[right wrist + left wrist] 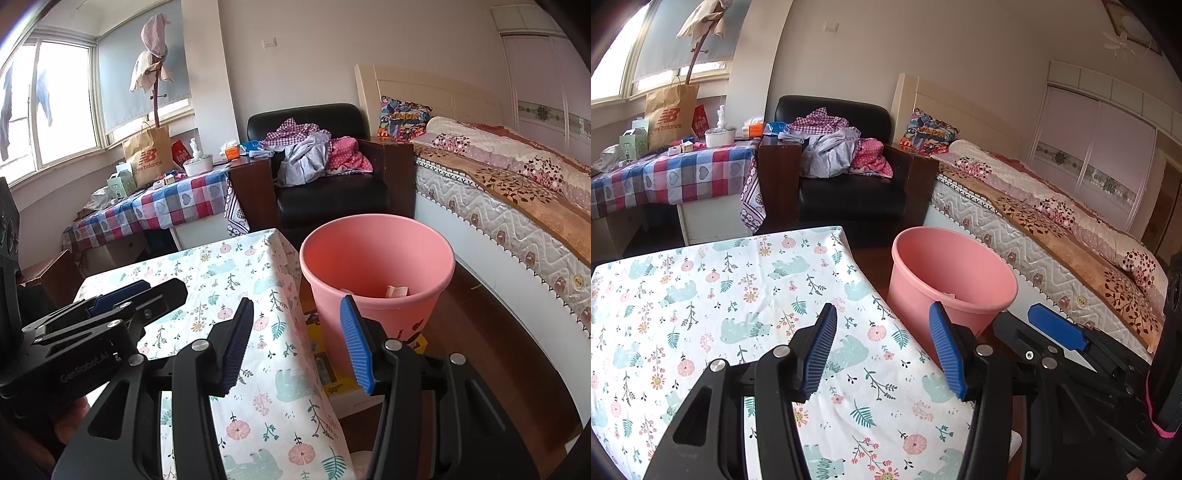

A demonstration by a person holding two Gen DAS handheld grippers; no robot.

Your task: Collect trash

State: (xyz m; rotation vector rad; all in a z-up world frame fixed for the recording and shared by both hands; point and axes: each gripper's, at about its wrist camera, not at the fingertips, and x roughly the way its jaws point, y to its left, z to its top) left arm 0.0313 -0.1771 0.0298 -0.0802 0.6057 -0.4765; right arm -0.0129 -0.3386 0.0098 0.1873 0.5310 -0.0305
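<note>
A pink plastic bucket (953, 273) (376, 266) stands on the floor just right of a low table under a floral cloth (720, 295) (229, 288). Pale crumpled scraps (397, 291) lie at the bottom of the bucket, and a sliver of them (947, 294) shows in the left wrist view. My left gripper (884, 350) hovers open over the table's right edge, nothing between its blue pads. My right gripper (297, 343) is open too, over the gap between table and bucket, and holds nothing. Each gripper shows at the side of the other's view.
A bed (1052, 221) runs along the right side, close behind the bucket. A black armchair piled with clothes (317, 155) stands at the back. A checked-cloth table (672, 173) holds a paper bag and small boxes. A yellow box (325, 354) lies on the floor by the bucket.
</note>
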